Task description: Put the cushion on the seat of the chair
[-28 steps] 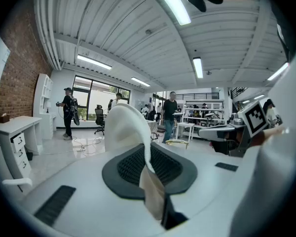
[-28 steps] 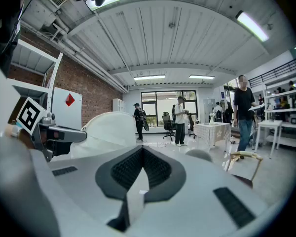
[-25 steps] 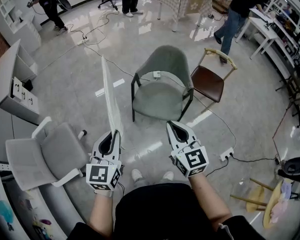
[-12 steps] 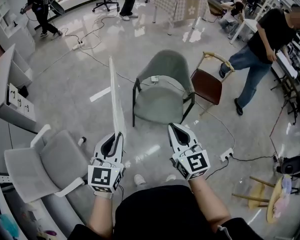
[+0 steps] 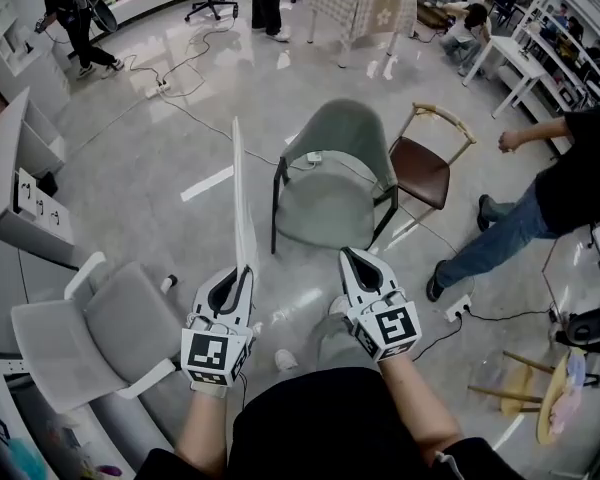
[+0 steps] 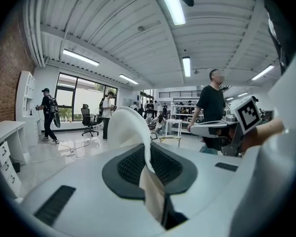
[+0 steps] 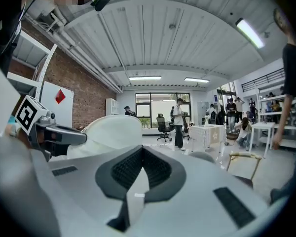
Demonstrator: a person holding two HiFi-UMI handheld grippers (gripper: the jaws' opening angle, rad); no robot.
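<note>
The left tongs are squeezed shut on the bottom edge of the white cushion. It stands straight up in the air, not yet on the chair. The right tongs look closed, with nothing in them. I think the best way is to walk up to the green chair, tip the cushion flat and set it on the seat. Watch out for the power strip on the floor, the brown chair beside the green one, and the person walking close by.

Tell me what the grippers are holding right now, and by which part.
The left gripper is clamped on the white cushion by its near edge; the cushion stands up edge-on from the jaws. The right gripper is shut and empty.
</note>
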